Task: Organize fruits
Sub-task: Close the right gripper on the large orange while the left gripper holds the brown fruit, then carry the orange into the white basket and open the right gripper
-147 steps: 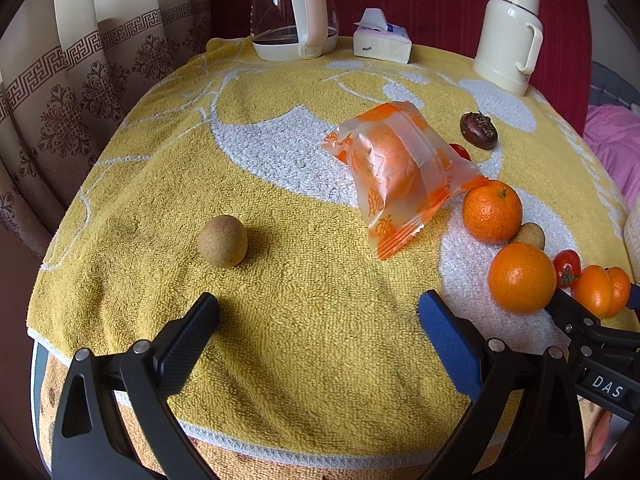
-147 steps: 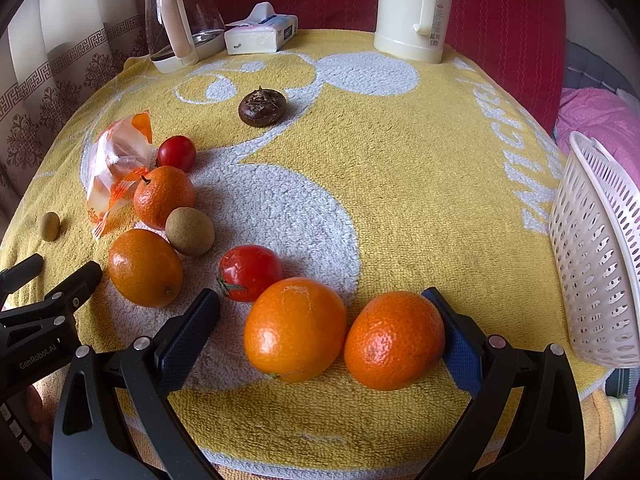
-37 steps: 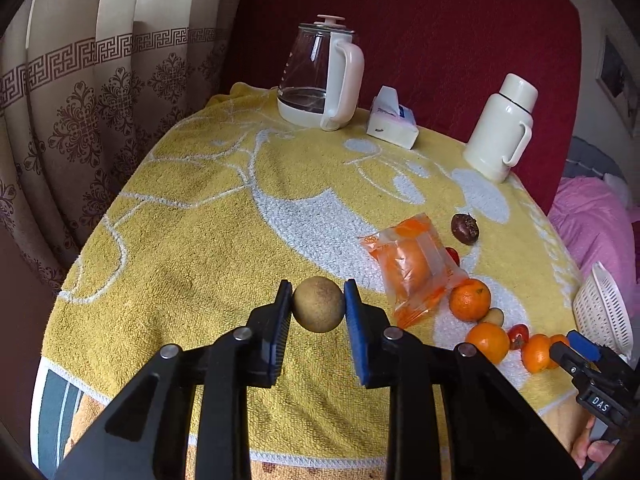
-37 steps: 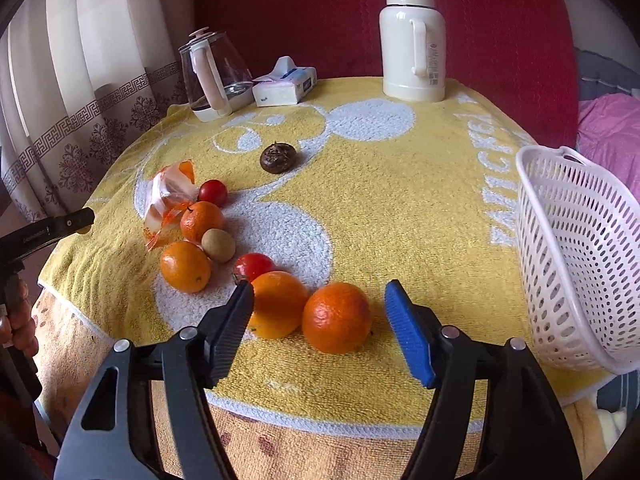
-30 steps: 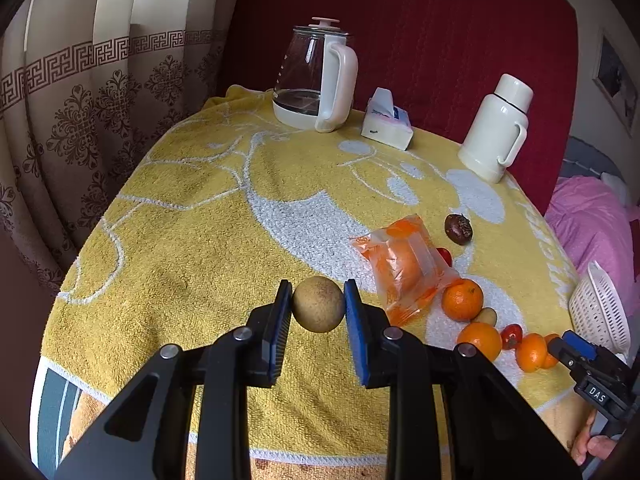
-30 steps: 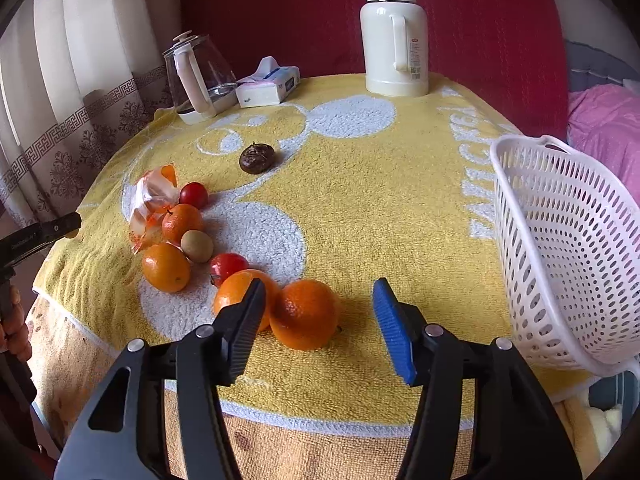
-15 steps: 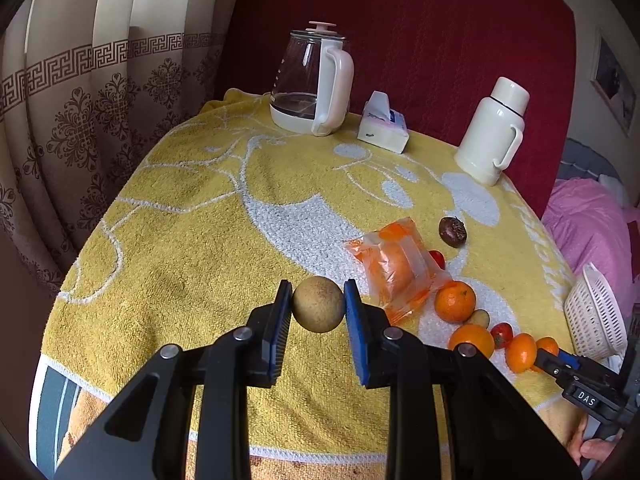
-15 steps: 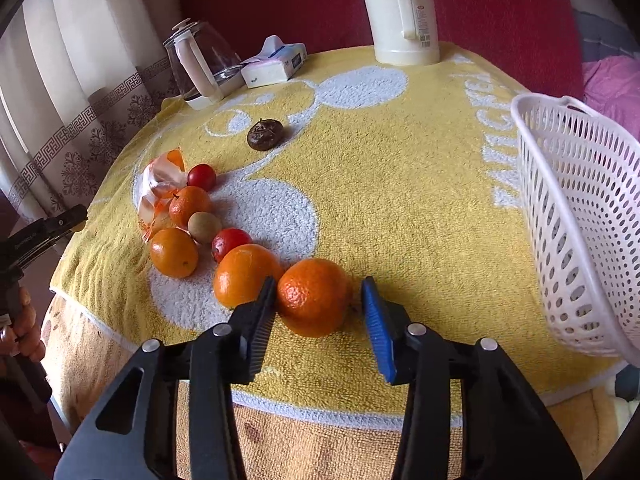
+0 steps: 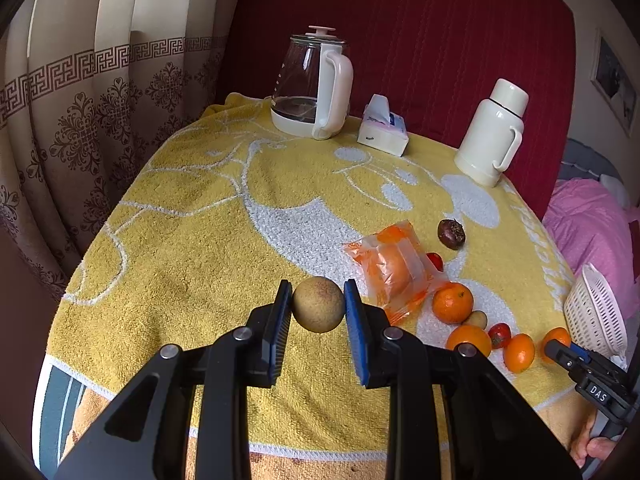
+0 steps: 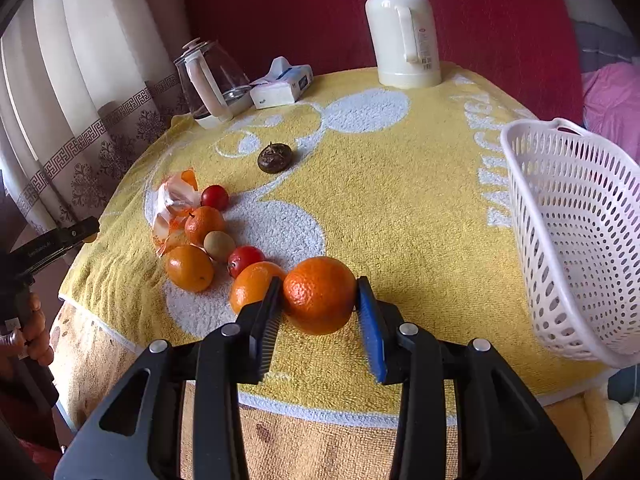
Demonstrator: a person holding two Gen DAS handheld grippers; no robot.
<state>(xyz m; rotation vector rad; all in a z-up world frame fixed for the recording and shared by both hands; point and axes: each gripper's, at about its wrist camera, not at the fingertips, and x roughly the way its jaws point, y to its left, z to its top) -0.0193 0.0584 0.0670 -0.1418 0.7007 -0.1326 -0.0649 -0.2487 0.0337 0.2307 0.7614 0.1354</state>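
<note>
1. Gripping a round brown fruit (image 9: 318, 309): left gripper (image 9: 318, 312), clenched on it from both sides, fruit held clear above the yellow towel (image 9: 200, 208) that covers the worktop.
2. Right gripper (image 10: 318, 300): jaws have just been closing; both pads now press on a large orange (image 10: 320, 294), which sits low over the towel at the 6 o'clock edge of the worktop. Whether it touches the cloth cannot be told.
3. Second orange (image 10: 252, 285): just beside the held one, at its 9 o'clock, touching the gripper's left finger.
4. Loose fruit cluster, toward 10 o'clock of the held orange: red tomato (image 10: 245, 259), small brown fruit (image 10: 219, 245), orange (image 10: 189, 267), smaller orange (image 10: 204, 223), second tomato (image 10: 215, 197).
5. Orange plastic bag (image 10: 174, 204): lying against the far side of the cluster, contents orange-coloured.
6. Dark wrinkled fruit (image 10: 274, 157): alone, well apart from the cluster, toward 12 o'clock.
7. White perforated basket (image 10: 576, 240): at 3 o'clock, tilted, its opening turned toward the worktop centre.
8. Far edge, 12 o'clock: glass kettle (image 10: 210, 84), tissue pack (image 10: 282, 86), cream thermos (image 10: 404, 28).
9. Person's hand (image 10: 34, 336): at 9 o'clock in the right wrist view, holding the left gripper's handle.
</note>
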